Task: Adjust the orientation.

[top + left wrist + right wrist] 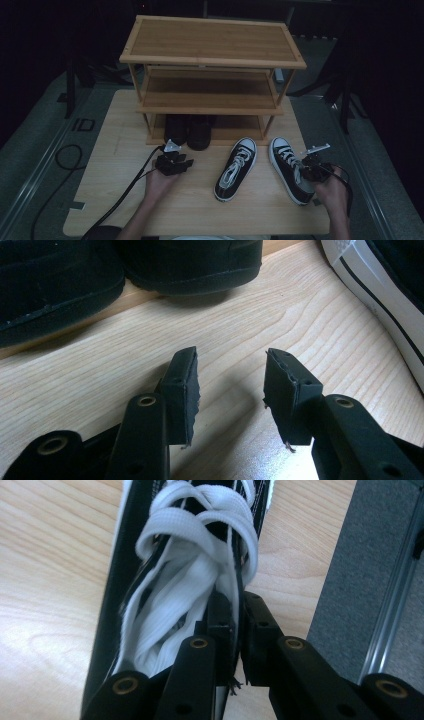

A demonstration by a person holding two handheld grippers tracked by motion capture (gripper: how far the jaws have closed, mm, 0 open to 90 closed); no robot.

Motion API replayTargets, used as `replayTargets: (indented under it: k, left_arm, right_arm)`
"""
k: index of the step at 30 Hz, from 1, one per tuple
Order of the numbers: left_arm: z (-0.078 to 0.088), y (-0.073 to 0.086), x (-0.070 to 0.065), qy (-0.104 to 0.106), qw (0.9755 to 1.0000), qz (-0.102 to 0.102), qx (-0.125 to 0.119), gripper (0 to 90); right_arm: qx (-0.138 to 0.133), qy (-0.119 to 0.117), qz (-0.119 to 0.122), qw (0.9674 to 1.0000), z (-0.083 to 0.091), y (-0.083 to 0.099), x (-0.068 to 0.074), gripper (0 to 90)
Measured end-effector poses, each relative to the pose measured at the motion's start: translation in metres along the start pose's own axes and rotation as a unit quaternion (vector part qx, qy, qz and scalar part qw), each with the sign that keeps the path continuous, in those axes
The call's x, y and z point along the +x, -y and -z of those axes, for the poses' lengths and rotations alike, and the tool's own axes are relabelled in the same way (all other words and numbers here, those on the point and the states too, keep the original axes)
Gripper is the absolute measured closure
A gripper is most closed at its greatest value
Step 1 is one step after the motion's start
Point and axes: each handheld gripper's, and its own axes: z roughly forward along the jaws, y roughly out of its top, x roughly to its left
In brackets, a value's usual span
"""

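Note:
Two black canvas sneakers with white laces and white soles lie on the wooden table. The left sneaker (236, 167) lies in the middle, with the right sneaker (286, 161) beside it. My right gripper (309, 169) is at the right sneaker's heel end. In the right gripper view its jaws (239, 615) are shut on the thin black side wall of that sneaker (125, 580), next to the laces (195, 555). My left gripper (185, 161) rests low over the table in front of the rack, open (231, 385), with nothing between its pads.
A three-tier bamboo shoe rack (210, 60) stands at the back of the table (125, 200). A pair of black shoes (189, 131) sits on its bottom shelf, close ahead of my left gripper (190, 265). A black cable (65, 155) lies on the floor at the left.

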Motion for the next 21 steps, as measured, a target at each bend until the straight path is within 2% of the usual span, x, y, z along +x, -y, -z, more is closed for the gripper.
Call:
replayTargets:
  k: [4,8,12,13,15,21]
  left_arm:
    - [0.000,0.000,0.000,0.001,1.0000,0.002,-0.001,57.4]
    - [0.000,0.000,0.000,0.002,1.0000,0.002,0.000,57.4]
    - [0.000,0.000,0.000,0.002,1.0000,0.002,0.000,57.3]
    - [0.000,0.000,0.000,0.003,1.0000,0.003,0.000,57.4]
    - [0.000,0.000,0.000,0.003,1.0000,0.004,-0.001,57.4]
    - [-0.001,0.000,0.000,0.003,1.0000,0.004,-0.001,57.4]
  right_arm:
    - [0.013,0.004,0.003,0.9999,-0.006,-0.005,0.000,85.0]
    - [0.017,-0.007,0.002,0.9998,-0.012,-0.007,-0.004,87.0]
    - [0.005,-0.019,0.000,0.9998,-0.011,-0.004,-0.009,88.1]
    - [-0.004,-0.030,-0.005,0.9995,-0.011,-0.003,-0.013,88.3]
    - [-0.007,-0.036,-0.005,0.9993,-0.010,-0.003,-0.014,88.3]
    - [-0.018,-0.048,0.007,0.9987,-0.001,-0.007,-0.019,88.3]
